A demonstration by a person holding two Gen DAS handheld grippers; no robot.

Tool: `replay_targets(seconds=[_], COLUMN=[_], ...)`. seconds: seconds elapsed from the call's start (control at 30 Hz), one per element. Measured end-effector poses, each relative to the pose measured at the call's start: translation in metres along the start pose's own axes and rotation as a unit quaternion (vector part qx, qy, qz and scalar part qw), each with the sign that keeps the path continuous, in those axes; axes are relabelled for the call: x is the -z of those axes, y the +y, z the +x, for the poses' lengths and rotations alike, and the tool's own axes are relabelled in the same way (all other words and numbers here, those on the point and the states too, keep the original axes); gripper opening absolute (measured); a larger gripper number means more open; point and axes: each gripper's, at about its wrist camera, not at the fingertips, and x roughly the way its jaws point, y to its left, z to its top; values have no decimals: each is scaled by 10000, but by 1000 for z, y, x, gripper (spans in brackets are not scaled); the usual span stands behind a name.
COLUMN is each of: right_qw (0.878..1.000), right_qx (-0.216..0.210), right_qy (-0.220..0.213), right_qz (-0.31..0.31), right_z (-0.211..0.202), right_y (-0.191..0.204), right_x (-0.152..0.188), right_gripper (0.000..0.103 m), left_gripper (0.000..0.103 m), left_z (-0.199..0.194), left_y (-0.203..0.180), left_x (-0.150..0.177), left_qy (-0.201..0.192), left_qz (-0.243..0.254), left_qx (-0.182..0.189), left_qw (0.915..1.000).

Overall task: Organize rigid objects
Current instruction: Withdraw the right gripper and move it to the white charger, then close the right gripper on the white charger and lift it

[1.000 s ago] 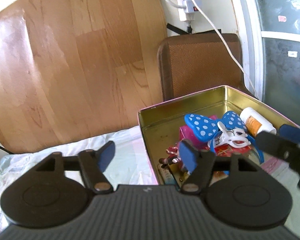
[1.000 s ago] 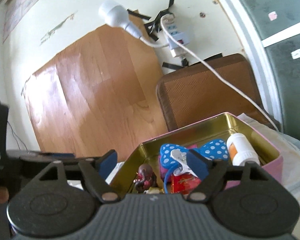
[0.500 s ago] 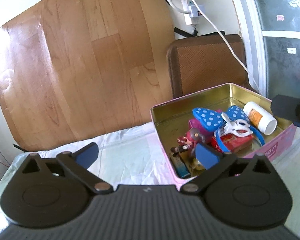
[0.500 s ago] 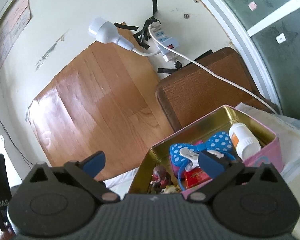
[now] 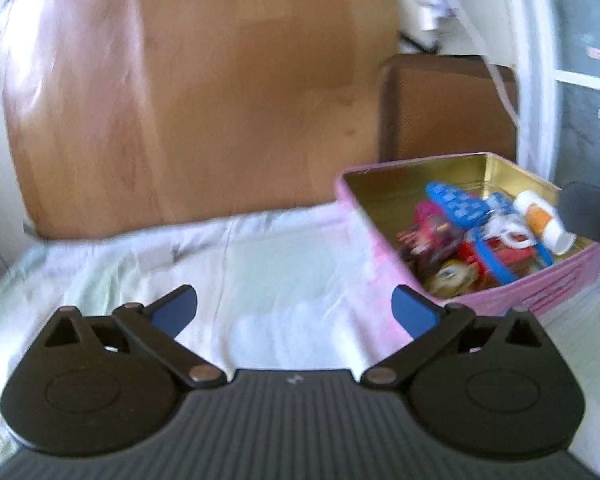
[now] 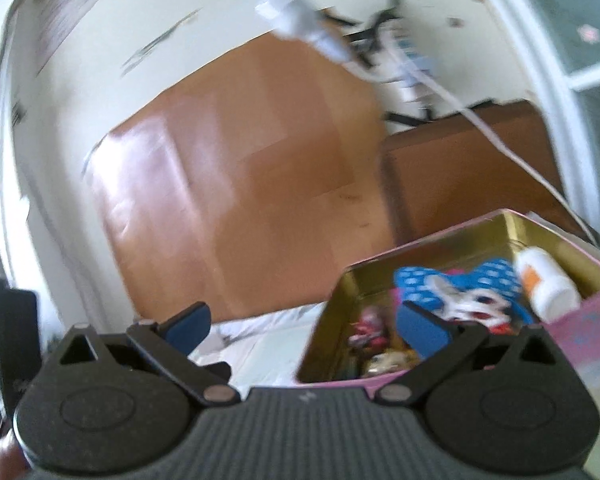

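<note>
We saw the pink tin (image 5: pixel 512 296) at the right of the left wrist frame, gold inside, resting on the pale cloth (image 5: pixel 260 272); it held a blue dotted bow (image 5: pixel 456 206), a white bottle (image 5: pixel 542 222) with an orange label, and other blurred small toys; our left gripper (image 5: pixel 294 310) stood at lower centre, fingers spread wide over bare cloth, grasping nothing; our right gripper (image 6: pixel 308 326) likewise stood released, its right pad before the tin's near corner; a wood-grain board (image 5: pixel 188 92) leaned behind.
</note>
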Motion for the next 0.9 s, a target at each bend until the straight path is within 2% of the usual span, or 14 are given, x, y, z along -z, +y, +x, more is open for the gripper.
replay_targets(seconds=[0.07, 0.13, 0.27, 0.33, 0.43, 0.5, 0.57, 0.7, 0.73, 0.8, 0.9], right_qw=[9993, 9968, 9880, 9819, 9730, 9690, 9650, 9597, 9579, 9494, 9471], right_qx=[-163, -349, -810, -960, -1084, -975, -895, -562, -521, -585, -624], right_qy=[149, 361, 888, 1177, 1475, 1645, 1878, 2166, 2229, 2523, 2547], right_qz=[-317, -617, -973, -1134, -1405, -1561, -1598, -1702, -1735, -1778, -1853], right_z=[15, 38, 104, 150, 223, 276, 321, 389, 401, 416, 408], right_y=[19, 41, 86, 113, 149, 169, 181, 195, 197, 193, 190], right_x=[4, 7, 13, 17, 25, 30, 35, 47, 50, 56, 60], right_gripper=[102, 97, 87, 86, 86, 86, 86, 85, 78, 54, 54], left_gripper=[103, 103, 103, 103, 103, 96, 95, 95, 95, 94, 94], left_z=[14, 28, 49, 59, 66, 72, 69, 63, 62, 62, 57], left_y=[31, 70, 134, 163, 199, 219, 231, 227, 225, 221, 223], left_x=[9, 19, 31, 38, 54, 60, 61, 58, 57, 56, 58], left_qy=[168, 231, 99, 65, 16, 333, 266, 158, 148, 140, 110], left_qz=[-379, -780, -1067, -1211, -1778, -2278, -2714, -2751, -2725, -2675, -2773], left_qx=[-68, -231, -1013, -1434, -1722, -1681, -1535, -1450, -1402, -1332, -1300], left_qw=[9991, 9964, 9891, 9822, 9689, 9585, 9498, 9503, 9518, 9542, 9519])
